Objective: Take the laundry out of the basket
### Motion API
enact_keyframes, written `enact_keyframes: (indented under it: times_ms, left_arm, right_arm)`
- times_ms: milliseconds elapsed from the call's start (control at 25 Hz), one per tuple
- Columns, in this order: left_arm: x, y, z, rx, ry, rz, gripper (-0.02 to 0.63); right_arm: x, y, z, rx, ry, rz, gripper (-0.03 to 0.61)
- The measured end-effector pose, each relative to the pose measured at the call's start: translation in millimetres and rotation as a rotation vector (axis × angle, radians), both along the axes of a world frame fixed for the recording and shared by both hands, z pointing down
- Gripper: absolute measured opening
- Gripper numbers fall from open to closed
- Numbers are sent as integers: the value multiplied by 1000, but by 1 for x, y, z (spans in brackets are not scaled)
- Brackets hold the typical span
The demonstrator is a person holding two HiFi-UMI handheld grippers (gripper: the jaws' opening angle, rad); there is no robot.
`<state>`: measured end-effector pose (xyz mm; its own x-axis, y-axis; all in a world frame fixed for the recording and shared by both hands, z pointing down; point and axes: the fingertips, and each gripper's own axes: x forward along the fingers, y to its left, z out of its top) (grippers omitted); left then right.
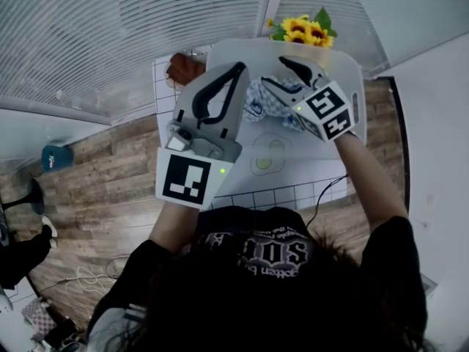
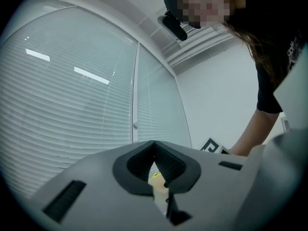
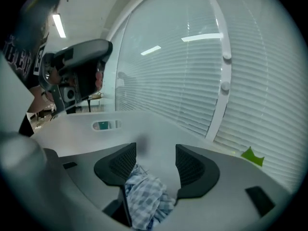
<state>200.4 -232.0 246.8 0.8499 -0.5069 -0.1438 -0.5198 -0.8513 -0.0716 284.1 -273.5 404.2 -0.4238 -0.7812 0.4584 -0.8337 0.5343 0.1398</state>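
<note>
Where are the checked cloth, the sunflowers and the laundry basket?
checked cloth (image 3: 144,198): right gripper view, its middle.
sunflowers (image 1: 300,29): head view, a yellow bloom.
laundry basket (image 1: 253,48): head view, far rim.

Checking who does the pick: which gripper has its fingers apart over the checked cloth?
The right gripper: fingers apart above the blue checked cloth in the white basket. The left gripper has fingers meeting at the tips.

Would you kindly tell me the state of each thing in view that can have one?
Left gripper: shut, empty.
Right gripper: open, cloth in the gap, not clamped.
Cloth: crumpled, lying in the basket.
Basket: upright, cloth inside.
Sunflowers: upright, behind the basket.
</note>
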Motion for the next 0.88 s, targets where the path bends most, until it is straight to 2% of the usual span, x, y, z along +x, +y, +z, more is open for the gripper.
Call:
enact_keyframes:
  times_ms: [560, 880]
  left_arm:
    - [0, 1, -4, 3, 9, 2, 2]
    - [1, 2, -3, -7, 23, 8, 2]
  right_arm:
    - [15, 0, 95, -265, 31, 46, 311]
    - [9, 12, 128, -336, 98, -1, 321]
